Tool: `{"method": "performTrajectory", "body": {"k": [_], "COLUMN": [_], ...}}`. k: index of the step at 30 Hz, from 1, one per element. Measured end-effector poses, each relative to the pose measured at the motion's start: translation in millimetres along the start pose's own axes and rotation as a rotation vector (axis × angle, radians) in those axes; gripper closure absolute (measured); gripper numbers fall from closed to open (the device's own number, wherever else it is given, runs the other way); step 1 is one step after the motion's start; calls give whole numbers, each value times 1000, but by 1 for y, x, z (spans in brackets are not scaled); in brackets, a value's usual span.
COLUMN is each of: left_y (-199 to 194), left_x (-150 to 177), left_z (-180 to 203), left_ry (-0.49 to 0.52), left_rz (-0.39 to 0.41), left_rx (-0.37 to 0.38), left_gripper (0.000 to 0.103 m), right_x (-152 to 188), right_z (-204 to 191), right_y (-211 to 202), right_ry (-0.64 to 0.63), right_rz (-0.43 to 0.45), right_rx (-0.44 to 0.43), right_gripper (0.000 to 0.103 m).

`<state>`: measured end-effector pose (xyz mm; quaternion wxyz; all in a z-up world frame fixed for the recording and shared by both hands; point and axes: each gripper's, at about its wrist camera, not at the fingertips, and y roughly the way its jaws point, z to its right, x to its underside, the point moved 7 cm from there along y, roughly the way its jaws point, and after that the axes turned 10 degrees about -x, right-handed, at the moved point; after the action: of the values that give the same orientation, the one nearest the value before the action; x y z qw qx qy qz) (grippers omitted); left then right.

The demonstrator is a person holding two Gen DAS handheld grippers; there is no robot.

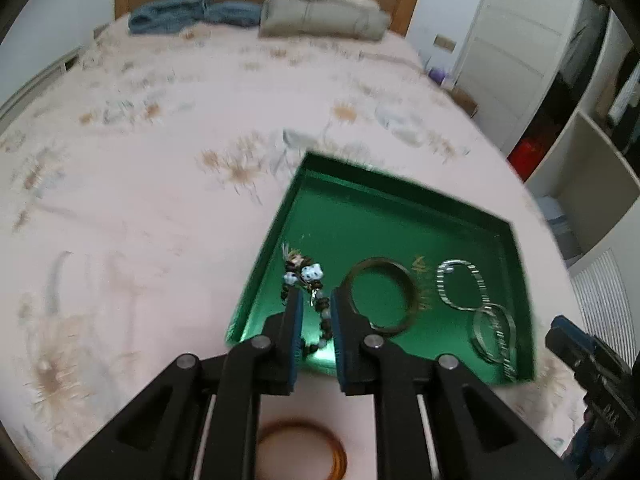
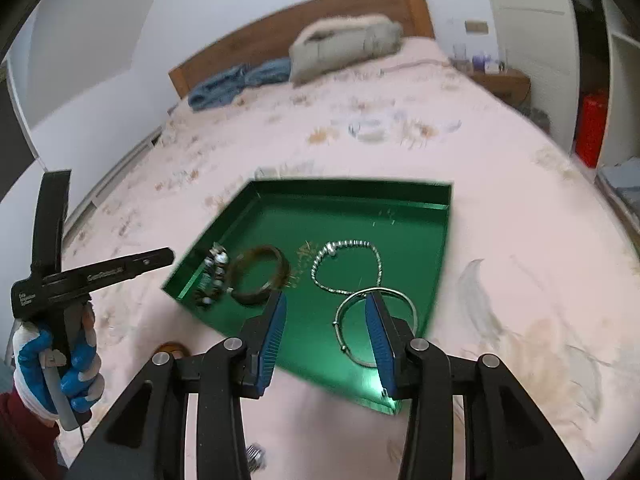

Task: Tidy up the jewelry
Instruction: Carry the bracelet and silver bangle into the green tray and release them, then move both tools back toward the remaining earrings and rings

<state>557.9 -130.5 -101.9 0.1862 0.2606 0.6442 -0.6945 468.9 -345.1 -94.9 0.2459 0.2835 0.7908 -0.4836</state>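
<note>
Bedroom, floral bed (image 1: 160, 200), green tray (image 1: 400, 208) lower middle, left gripper (image 1: 314, 304) barely open around bead bracelet (image 1: 306, 276), right gripper (image 2: 326, 306) half open, empty, over silver bangle (image 2: 348, 304)

Pink floral bedspread (image 1: 160, 200); grey pillow (image 1: 320, 16) and blue garment (image 1: 192, 16) by wooden headboard (image 2: 280, 36); white wardrobe (image 1: 516, 48)

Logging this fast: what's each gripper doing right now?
Left gripper: slightly open; beaded bracelet shows between its jaws, not pinched.
Right gripper: open, holding nothing, above the silver bangle.
</note>
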Motion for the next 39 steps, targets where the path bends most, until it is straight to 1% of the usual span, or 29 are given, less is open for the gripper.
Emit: {"method": "performTrajectory", "body": {"k": [3, 6, 10, 12, 14, 16, 20, 22, 24, 26, 28, 32, 39], "left_y": [-44, -88, -135, -161, -178, -201, -238, -255, -270, -280, -291, -311, -343], "left_x": [6, 18, 39, 53, 62, 79, 115, 137, 159, 177, 199, 238, 284], "left_z": [-10, -24, -47, -56, -62, -68, -78, -82, -85, -86, -89, -96, -111], "left_ry": [9, 26, 20, 34, 43, 45, 42, 33, 24, 20, 13, -11, -17], "left_rz": [75, 133, 160, 177, 182, 192, 216, 228, 242, 254, 265, 276, 306], "left_rx": [-13, -60, -80, -99, -110, -109, -125, -133, -146, -165, -175, -171, -208], "left_gripper": [90, 90, 90, 90, 90, 90, 89, 87, 76, 72, 71, 71, 69], "right_x": [2, 10, 30, 42, 54, 69, 95, 112, 124, 138, 154, 181, 212], "right_z": [-14, -29, -50, -61, -70, -80, -96, -105, -111, -117, -124, -138, -160], "right_y": [-38, -76, -125, -149, -166, -184, -210, -222, -231, -239, -245, -257, -274], "right_ry": [-23, -42, -56, -61, -66, -74, -78, -75, -70, -70, -71, -77, -97], "right_rz": [39, 75, 126, 148, 162, 168, 173, 179, 181, 180, 175, 168, 175], "right_rx": [9, 11, 4, -6, -9, -9, -17, -23, -31, -24, -22, -25, -49], "right_gripper": [62, 62, 60, 60, 59, 59, 59, 59, 58, 57, 57, 56, 55]}}
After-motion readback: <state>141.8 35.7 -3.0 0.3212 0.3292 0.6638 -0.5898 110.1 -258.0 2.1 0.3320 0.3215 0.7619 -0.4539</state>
